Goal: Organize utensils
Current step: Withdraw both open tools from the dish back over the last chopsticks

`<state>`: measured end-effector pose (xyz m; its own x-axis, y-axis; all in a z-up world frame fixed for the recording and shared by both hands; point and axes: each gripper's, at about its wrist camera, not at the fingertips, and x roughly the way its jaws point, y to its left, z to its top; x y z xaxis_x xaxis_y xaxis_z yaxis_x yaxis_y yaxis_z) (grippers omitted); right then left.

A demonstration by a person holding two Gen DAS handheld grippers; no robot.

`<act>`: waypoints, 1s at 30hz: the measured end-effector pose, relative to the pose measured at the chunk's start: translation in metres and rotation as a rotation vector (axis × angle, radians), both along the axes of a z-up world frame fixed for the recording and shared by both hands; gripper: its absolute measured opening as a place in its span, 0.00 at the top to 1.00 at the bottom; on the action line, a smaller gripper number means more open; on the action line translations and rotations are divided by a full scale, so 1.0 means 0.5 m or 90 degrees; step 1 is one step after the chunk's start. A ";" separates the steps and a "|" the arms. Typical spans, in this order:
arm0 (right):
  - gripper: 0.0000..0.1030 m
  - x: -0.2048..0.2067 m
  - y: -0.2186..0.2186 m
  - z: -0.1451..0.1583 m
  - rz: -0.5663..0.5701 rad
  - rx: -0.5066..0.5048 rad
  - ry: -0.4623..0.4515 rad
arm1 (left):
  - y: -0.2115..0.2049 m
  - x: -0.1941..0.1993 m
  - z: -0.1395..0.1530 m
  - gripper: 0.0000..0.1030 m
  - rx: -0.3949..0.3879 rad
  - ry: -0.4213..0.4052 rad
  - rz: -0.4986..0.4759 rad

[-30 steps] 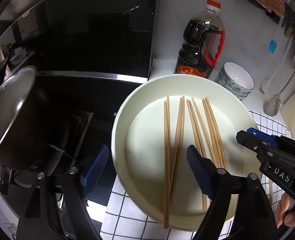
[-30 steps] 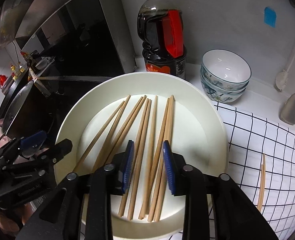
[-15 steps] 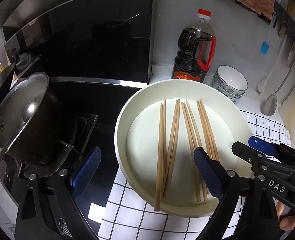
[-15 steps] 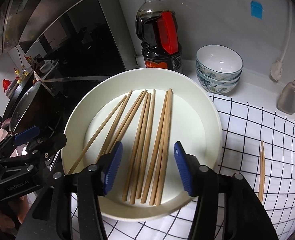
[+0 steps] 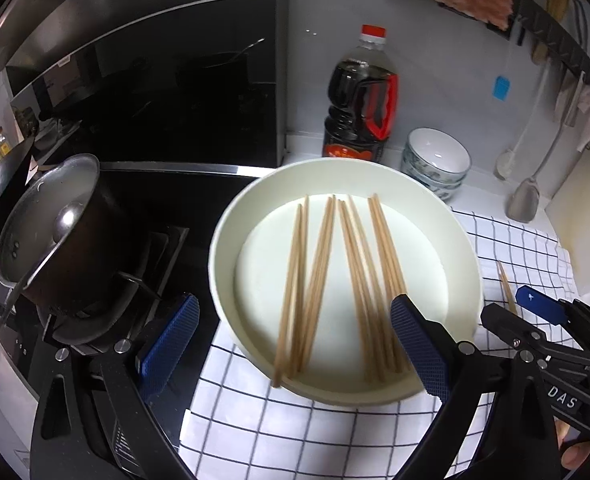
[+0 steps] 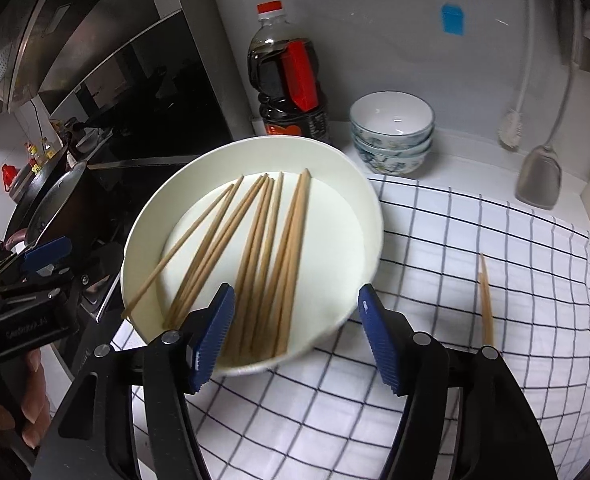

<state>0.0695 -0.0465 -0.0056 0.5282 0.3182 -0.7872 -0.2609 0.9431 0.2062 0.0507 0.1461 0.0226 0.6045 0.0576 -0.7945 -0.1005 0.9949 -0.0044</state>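
Several wooden chopsticks [image 5: 351,280] [image 6: 271,256] lie roughly side by side on a wide white plate [image 5: 223,240] [image 6: 375,216]. One more pair of chopsticks [image 6: 486,300] [image 5: 505,284] lies on the checked cloth to the plate's right. My left gripper [image 5: 295,300] hovers wide open over the plate's near edge and holds nothing. My right gripper [image 6: 295,292] is opening. The near ends of the chopsticks show between its fingers, and the pads [image 6: 215,328] touch none of them. Each gripper also appears at the edge of the other's view.
The plate rests on a white cloth with a black grid [image 6: 475,240]. Behind it stand a dark sauce bottle [image 5: 359,108] and stacked bowls [image 6: 391,132]. A pot [image 5: 55,232] sits on the stove at left. A spatula [image 6: 539,176] and brush hang at right.
Both grippers pulled back from the plate, which now looks smaller. The right jaws spread from narrow around the chopsticks to wide. The left jaws widened a little.
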 end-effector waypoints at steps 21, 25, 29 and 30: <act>0.38 -0.100 -0.185 -0.022 -0.088 0.000 0.015 | -0.172 -0.049 -0.020 0.08 -0.008 0.023 -0.088; 0.38 -0.113 -0.217 -0.031 -0.103 -0.003 0.021 | -0.203 -0.054 -0.027 0.08 -0.008 0.031 -0.107; 0.37 -0.130 -0.253 -0.041 -0.123 -0.004 0.029 | -0.233 -0.062 -0.032 0.08 -0.006 0.036 -0.123; 0.37 -0.133 -0.260 -0.044 -0.128 -0.004 0.031 | -0.241 -0.063 -0.034 0.08 -0.008 0.037 -0.128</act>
